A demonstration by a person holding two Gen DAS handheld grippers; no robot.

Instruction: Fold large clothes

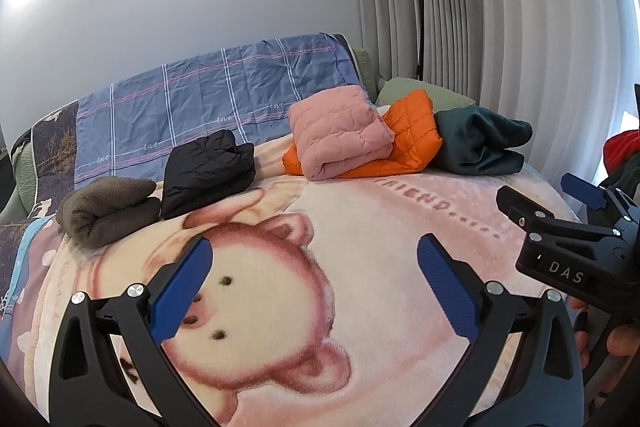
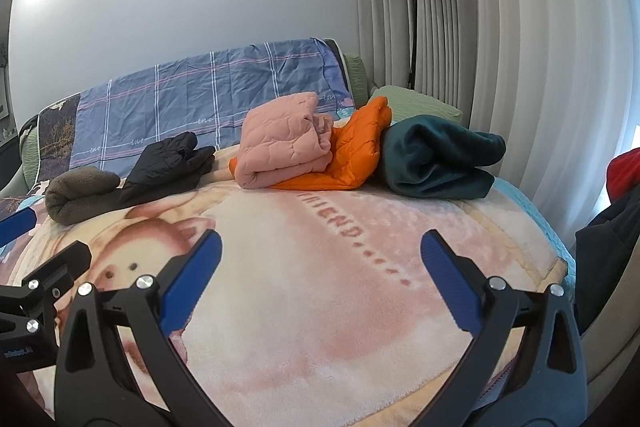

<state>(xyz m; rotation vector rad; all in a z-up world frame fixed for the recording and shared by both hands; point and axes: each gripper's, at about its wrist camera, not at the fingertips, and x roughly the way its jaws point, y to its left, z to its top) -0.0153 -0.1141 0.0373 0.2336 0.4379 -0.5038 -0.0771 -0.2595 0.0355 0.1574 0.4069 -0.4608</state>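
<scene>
Several folded garments lie along the far side of the bed: a brown fleece (image 1: 106,209) (image 2: 80,197), a black quilted jacket (image 1: 208,171) (image 2: 168,163), a pink quilted jacket (image 1: 340,131) (image 2: 284,143) on an orange one (image 1: 412,131) (image 2: 356,151), and a dark teal fleece (image 1: 480,143) (image 2: 436,159). My left gripper (image 1: 314,281) is open and empty above the bear blanket (image 1: 360,307). My right gripper (image 2: 320,281) is open and empty above the same blanket (image 2: 320,347); it also shows in the left wrist view (image 1: 560,211).
A blue plaid sheet (image 1: 208,103) covers the headboard. A green pillow (image 1: 424,93) lies behind the pile. A black floor lamp (image 1: 418,7) stands by grey curtains (image 1: 520,27). Red and dark clothes (image 2: 624,187) lie off the bed's right edge.
</scene>
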